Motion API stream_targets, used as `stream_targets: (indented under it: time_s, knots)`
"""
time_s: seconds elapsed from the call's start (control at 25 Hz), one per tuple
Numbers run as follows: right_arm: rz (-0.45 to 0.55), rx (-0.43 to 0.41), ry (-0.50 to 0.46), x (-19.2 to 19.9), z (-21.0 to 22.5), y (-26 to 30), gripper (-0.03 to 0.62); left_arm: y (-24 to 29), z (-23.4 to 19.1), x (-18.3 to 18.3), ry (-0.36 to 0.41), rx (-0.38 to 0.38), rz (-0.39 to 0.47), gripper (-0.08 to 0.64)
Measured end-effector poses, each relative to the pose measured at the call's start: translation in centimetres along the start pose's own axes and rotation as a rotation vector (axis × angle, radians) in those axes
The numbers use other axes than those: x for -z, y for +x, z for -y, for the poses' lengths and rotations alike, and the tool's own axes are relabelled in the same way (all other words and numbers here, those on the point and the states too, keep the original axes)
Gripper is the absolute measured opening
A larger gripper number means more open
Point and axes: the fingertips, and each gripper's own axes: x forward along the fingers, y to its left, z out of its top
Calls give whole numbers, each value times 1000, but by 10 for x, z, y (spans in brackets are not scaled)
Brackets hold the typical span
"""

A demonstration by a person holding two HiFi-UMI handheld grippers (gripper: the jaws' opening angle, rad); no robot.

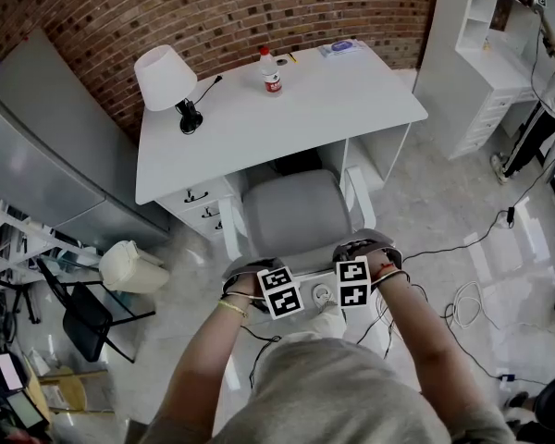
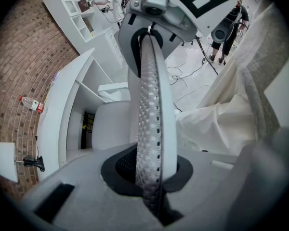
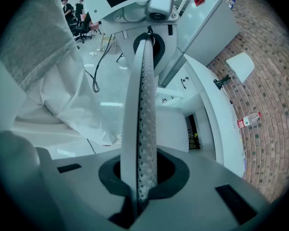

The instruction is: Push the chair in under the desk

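chair [image 1: 296, 213], perforated white-rimmed back clenched in fingers of left gripper [image 2: 151, 177], right gripper [image 3: 140, 177]

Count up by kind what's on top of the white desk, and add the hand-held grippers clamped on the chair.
Lamp: 1
Bottle: 1
Flat packet: 1
Small thin item beside the bottle, too small to identify: 1
Hand-held gripper: 2, the left hand-held gripper and the right hand-held gripper, each shut on the chair back
Total: 6

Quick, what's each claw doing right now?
Left claw: closed on the chair back.
Right claw: closed on the same chair back.
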Motion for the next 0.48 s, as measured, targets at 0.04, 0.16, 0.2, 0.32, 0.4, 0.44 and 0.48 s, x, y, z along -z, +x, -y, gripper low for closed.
stream_targets:
  time_s: [0.04, 0.16, 0.2, 0.32, 0.4, 0.44, 0.48]
  knots:
    - [-1, 0, -2, 1, 1, 0, 18, 0, -1, -1, -1, -4, 0, 32]
    - [0, 0, -11, 4, 6, 0, 18, 0, -6, -3, -9, -10, -1, 32]
    - [1, -1, -13, 5, 8, 0, 18, 0, -8, -4, -11, -11, -1, 31]
    - [-2, -3, -17, 7, 15, 2, 18, 2, -14, -6, -18, -14, 1, 31]
    - [1, -4, -22, 9, 19, 3, 18, 2, -17, -8, -23, -13, 0, 31]
    - [2, -5, -23, 10, 21, 4, 18, 3, -19, -9, -25, -12, -1, 31]
    - [2, -6, -24, 12, 22, 4, 18, 3, -20, -10, -26, -12, 0, 31]
